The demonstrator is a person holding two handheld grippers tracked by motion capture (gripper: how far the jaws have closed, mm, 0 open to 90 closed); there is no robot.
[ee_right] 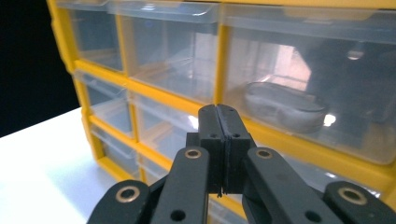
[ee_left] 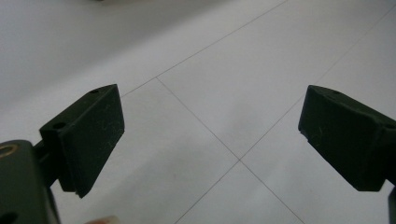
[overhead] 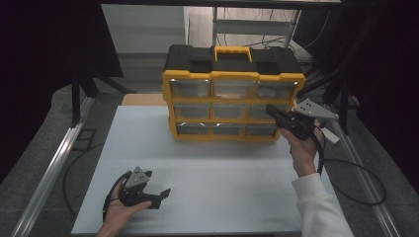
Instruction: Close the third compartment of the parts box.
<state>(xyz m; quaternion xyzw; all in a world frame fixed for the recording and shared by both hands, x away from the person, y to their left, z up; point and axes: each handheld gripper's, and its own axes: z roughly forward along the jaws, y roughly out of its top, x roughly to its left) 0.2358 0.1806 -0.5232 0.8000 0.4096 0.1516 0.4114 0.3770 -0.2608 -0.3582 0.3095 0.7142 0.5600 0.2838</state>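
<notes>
High view: starting at the left, the left gripper (overhead: 159, 195) rests in the person's hand low over the white table (overhead: 217, 173), jaws spread wide with nothing between them; the left gripper view shows bare table surface in the gap between its two pads. It sits well apart from the work.

In the middle stands the yellow and black drawer cabinet (overhead: 232, 98), three rows of three clear drawers, at the far side of the table.

At the right, the right gripper (overhead: 271, 109) is raised at the cabinet's right column, its jaws pressed together on nothing. In the right gripper view the closed tips (ee_right: 224, 122) sit just in front of the yellow rail below the drawer holding a pale, rounded object (ee_right: 285, 106), which lies just above and right of the tips.

The step in hand looks like opening that drawer (ee_right: 303, 84). To do it well, the jaws should part first, rise to the drawer's front lip, close on it squarely, then pull straight back. The free gripper could steady the cabinet if it slides.
</notes>
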